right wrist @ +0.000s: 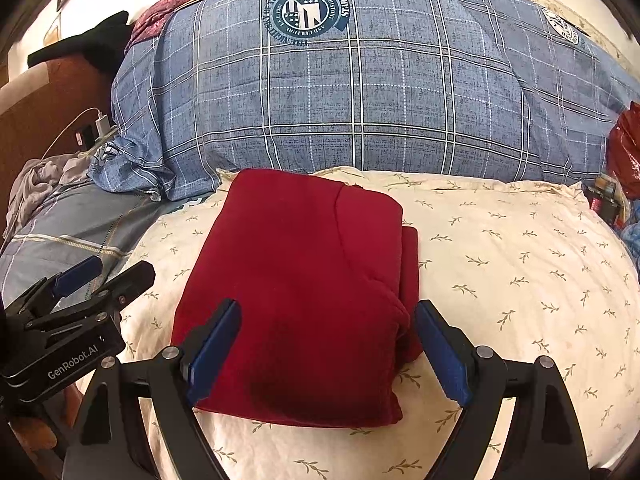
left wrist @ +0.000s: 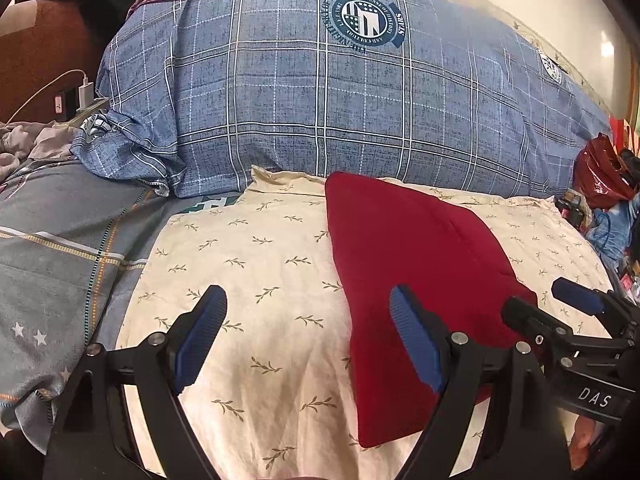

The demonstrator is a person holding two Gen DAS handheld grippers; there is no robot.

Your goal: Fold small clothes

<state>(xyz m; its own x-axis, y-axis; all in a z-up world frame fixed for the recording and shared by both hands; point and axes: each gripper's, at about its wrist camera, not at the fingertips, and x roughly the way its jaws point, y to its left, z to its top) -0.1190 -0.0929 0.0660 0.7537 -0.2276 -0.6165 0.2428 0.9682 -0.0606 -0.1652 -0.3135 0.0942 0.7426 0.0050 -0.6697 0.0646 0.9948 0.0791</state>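
Right wrist view showed the right gripper (right wrist: 326, 348) spread wide, empty, above the folded red garment (right wrist: 304, 292). The left gripper (left wrist: 308, 340), equally spread, had it just to its right. A careless snag on the top layer could have undone the fold.

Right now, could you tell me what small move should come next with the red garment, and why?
Probably draw both grippers back: the folded dark red fabric garment already lies as a compact rectangle on the cream leaf-print sheet, and the left gripper and right gripper hover with jaws open, gripping nothing.
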